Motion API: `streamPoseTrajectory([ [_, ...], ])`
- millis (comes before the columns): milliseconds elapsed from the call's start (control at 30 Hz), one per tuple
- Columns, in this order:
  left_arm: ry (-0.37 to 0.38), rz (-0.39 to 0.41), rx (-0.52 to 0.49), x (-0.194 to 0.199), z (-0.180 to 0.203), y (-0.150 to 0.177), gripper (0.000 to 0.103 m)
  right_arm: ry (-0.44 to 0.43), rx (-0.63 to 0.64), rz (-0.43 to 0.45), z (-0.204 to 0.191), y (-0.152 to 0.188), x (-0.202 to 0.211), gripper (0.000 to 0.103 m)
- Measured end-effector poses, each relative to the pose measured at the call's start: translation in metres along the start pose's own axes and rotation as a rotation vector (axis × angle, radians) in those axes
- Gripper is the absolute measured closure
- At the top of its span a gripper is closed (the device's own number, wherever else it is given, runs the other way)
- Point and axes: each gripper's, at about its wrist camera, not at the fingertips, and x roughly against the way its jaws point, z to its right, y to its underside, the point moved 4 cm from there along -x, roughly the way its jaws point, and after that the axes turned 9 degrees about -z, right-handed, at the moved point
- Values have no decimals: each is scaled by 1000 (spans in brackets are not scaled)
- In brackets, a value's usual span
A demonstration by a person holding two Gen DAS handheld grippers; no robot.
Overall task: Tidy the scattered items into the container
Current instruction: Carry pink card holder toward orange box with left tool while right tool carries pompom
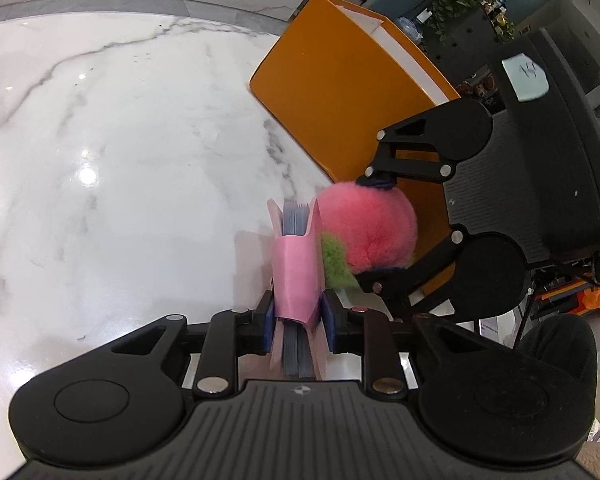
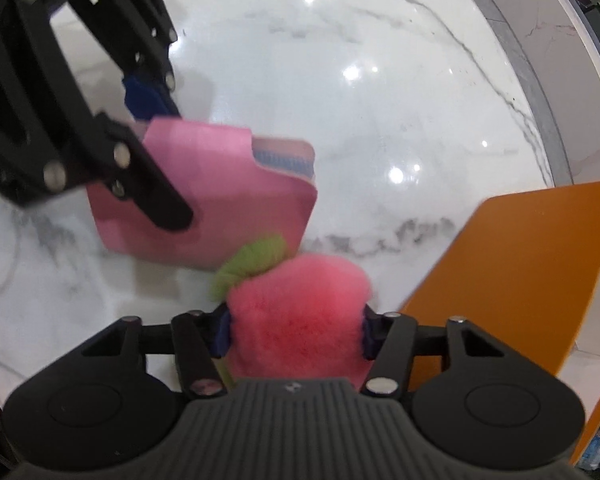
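Two views are splitting the detail: the left wrist is showing the left gripper (image 1: pixel 298 320) with fingers clamping narrowly on a pink card wallet (image 1: pixel 296 276) above the table (image 1: pixel 120 140). The right wrist is showing the right gripper (image 2: pixel 296 330) squeezing a pink plush peach (image 2: pixel 298 316), beside the orange container (image 2: pixel 520 272) farther right.

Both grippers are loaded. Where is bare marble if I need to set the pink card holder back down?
Bare marble table lies left of the pink card holder and ahead of it, up to the orange container. It is crowded on its right: the plush peach in the right gripper sits close beside it.
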Motion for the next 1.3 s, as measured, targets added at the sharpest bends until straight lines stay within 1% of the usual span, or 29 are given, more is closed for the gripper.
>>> streamPoseTrajectory([
  [100,-3,-1,-4,-1,1,0,76,7,2,2,-5,1,4,51],
  [333,-9,-6,-13,-2,6,1,77,28,-24,13,-9,9,14,54],
  [500,-26,-12,-32,-1,13,5,79,57,-43,24,-10,18,29,57],
  [567,-32,-14,-45,2,17,8,80,61,-53,36,-9,22,37,65],
  [633,-38,-9,-53,5,21,10,80,61,-61,46,-11,26,47,79],
  [667,-40,-4,-54,6,22,12,80,64,-60,47,-13,28,51,81],
  [700,-43,0,-55,8,24,13,80,67,-57,49,-16,30,55,87],
  [733,-48,3,-55,9,24,15,80,69,-57,50,-18,32,58,96],
  [867,-64,17,-50,16,26,21,80,79,-56,53,-26,38,68,98],
  [933,-68,25,-46,19,26,25,80,87,-59,44,-28,39,66,98],
  [967,-70,28,-45,20,26,26,80,93,-61,38,-30,39,65,97],
  [1000,-71,31,-46,22,26,28,80,100,-64,32,-31,39,63,91],
  [1033,-72,33,-47,23,26,29,80,117,-68,31,-32,39,62,72],
  [1067,-70,36,-47,25,26,31,80,137,-76,32,-32,39,60,58],
  [1100,-70,39,-48,27,26,32,80,149,-81,39,-32,38,60,36],
  [1133,-69,42,-47,29,25,34,80,155,-85,49,-32,36,59,32],
  [1200,-67,52,-44,34,23,36,80,134,-103,35,-29,33,54,32],
  [1267,-64,64,-40,40,21,37,80,133,-109,13,-25,27,44,32],
  [1300,-61,71,-38,42,21,37,80,129,-109,1,-24,24,39,35],
])
